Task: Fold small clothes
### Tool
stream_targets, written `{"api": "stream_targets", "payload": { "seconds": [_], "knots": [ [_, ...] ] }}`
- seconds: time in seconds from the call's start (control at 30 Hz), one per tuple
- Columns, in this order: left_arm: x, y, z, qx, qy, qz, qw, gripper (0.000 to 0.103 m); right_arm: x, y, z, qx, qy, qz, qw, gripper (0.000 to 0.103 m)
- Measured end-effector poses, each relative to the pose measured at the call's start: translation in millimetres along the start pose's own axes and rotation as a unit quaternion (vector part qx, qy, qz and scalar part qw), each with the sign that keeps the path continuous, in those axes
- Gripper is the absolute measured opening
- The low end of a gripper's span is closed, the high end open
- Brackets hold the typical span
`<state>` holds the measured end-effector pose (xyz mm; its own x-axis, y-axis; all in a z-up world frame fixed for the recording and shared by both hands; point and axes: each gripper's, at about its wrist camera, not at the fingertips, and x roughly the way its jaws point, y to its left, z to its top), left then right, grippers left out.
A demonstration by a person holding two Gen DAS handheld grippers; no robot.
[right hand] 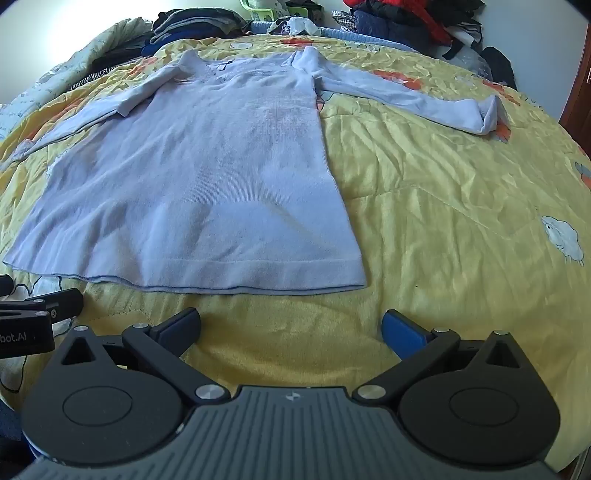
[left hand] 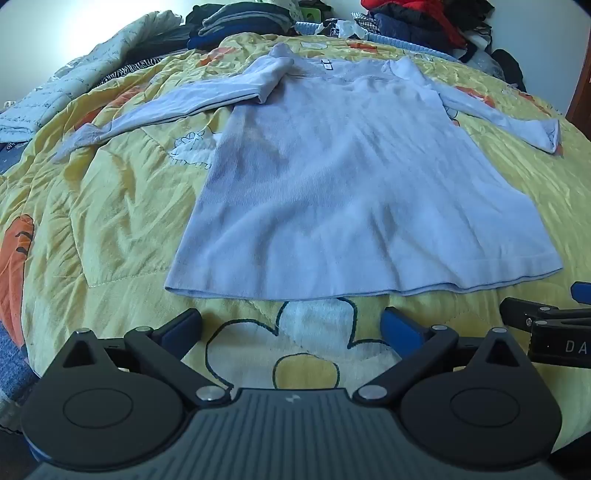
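A pale lilac long-sleeved top [left hand: 332,177] [right hand: 199,177] lies flat on a yellow quilt, hem nearest me, collar far. Its sleeves spread out to both sides; the left sleeve [left hand: 177,107] is bent near the shoulder, the right sleeve [right hand: 413,99] ends in a curled cuff. My left gripper [left hand: 291,325] stands open just short of the hem's middle, with nothing between its fingers. My right gripper [right hand: 291,325] is open too, empty, just short of the hem's right part. Each gripper shows at the edge of the other's view.
The yellow quilt [left hand: 110,229] [right hand: 461,206] with flower and sheep prints covers the bed. Piles of dark folded clothes [left hand: 240,22] and red and navy garments [left hand: 417,18] lie along the far edge. A pale printed blanket [left hand: 74,77] is bunched at far left.
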<state>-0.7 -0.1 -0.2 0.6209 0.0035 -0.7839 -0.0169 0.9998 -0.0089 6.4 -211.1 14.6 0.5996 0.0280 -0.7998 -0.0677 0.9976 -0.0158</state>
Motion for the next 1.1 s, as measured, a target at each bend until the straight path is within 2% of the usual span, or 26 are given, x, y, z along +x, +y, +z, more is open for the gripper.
{"api": "stream_targets", "payload": {
  "seconds": [1.1],
  "knots": [
    [0.1, 0.8, 0.3, 0.0, 0.002, -0.001, 1.0, 0.103, -1.4, 0.0, -1.3, 0.0, -0.003, 0.0, 1.0, 0.103]
  ]
}}
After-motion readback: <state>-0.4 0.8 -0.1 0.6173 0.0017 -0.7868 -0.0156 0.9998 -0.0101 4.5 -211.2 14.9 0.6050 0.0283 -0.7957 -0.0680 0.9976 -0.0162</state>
